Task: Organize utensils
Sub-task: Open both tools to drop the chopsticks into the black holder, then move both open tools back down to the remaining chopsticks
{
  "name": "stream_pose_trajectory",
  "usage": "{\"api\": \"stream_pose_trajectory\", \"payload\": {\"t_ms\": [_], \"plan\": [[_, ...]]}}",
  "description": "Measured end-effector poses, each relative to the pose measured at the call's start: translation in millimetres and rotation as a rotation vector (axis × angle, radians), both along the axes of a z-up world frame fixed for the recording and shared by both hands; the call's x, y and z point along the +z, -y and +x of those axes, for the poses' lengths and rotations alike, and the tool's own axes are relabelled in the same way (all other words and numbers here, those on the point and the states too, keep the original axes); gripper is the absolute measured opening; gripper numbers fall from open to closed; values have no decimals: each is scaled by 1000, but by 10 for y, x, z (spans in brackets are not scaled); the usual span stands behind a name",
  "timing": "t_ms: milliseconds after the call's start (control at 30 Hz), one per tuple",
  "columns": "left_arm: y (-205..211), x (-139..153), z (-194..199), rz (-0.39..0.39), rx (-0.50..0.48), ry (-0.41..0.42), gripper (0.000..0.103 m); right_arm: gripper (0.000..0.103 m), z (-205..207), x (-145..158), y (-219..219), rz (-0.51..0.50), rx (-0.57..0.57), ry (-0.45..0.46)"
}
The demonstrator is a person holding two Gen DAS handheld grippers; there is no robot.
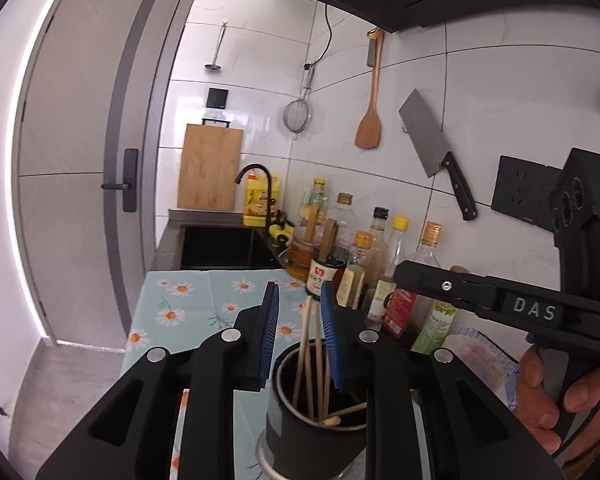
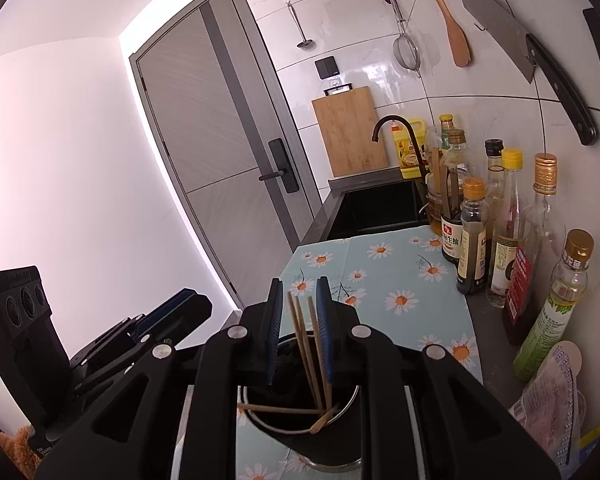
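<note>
A dark metal utensil holder (image 1: 300, 428) stands on the daisy-print cloth (image 1: 204, 304), right under both grippers; it also shows in the right wrist view (image 2: 300, 428). Several wooden chopsticks (image 1: 306, 360) stand or lie in it. My left gripper (image 1: 298, 336) is open, its blue pads either side of upright chopsticks, not clamped. My right gripper (image 2: 298, 332) is open above the holder, with chopsticks (image 2: 312, 352) rising between its pads. The right gripper's body (image 1: 520, 308) shows at the right of the left wrist view; the left gripper's body (image 2: 140, 336) shows at the left of the right wrist view.
Several sauce and oil bottles (image 2: 512, 240) line the wall at the right. A black sink (image 2: 380, 208) with a black tap (image 2: 396, 136) lies beyond the cloth. A cutting board (image 2: 350, 132), strainer, wooden spatula (image 1: 370, 120) and cleaver (image 1: 436, 152) hang on the tiled wall. A door (image 1: 80, 140) is at the left.
</note>
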State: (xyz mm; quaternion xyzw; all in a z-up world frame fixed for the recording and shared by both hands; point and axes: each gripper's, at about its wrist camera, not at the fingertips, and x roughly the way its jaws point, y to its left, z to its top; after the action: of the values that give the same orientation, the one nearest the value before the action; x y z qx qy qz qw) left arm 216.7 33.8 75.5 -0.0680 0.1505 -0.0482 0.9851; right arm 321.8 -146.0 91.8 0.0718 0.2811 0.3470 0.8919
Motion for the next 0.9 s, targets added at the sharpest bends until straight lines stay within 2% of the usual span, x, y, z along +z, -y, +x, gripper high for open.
{"api": "stream_pose_trajectory", "payload": {"t_ms": [67, 100, 167, 200, 233, 300, 367, 433, 500, 533, 667, 700, 900], "plan": [[-30, 41, -88, -12, 2, -8, 21, 35, -107, 44, 26, 6, 0, 3], [-44, 63, -153, -6, 15, -11, 21, 37, -184, 69, 39, 8, 3, 3], [-69, 93, -256, -1, 29, -26, 31, 42, -307, 92, 47, 2, 15, -4], [-91, 109, -337, -4, 37, -39, 40, 44, -360, 97, 48, -4, 20, -8], [-103, 116, -383, -3, 43, -44, 46, 46, -429, 97, 52, -15, 23, -13], [-129, 128, -518, 1, 54, -58, 48, 47, -546, 72, 61, -45, 27, -37], [-146, 131, -627, 10, 74, -68, 52, 54, -624, 28, 70, -65, 30, -71], [-185, 122, -749, 6, 95, -82, 67, 57, -696, -26, 100, -73, 30, -107], [-225, 103, -837, -4, 109, -93, 81, 64, -764, -77, 143, -73, 27, -135], [-234, 99, -862, -5, 109, -94, 84, 74, -790, -104, 159, -81, 17, -150], [-270, 9, -981, 1, 105, -134, 92, 95, -859, -246, 186, -143, 10, -228], [-275, -12, -993, 0, 104, -144, 96, 95, -878, -299, 182, -164, 20, -259], [-329, -244, -1081, -12, 100, -248, 96, 96, -972, -599, 194, -273, 8, -378]]}}
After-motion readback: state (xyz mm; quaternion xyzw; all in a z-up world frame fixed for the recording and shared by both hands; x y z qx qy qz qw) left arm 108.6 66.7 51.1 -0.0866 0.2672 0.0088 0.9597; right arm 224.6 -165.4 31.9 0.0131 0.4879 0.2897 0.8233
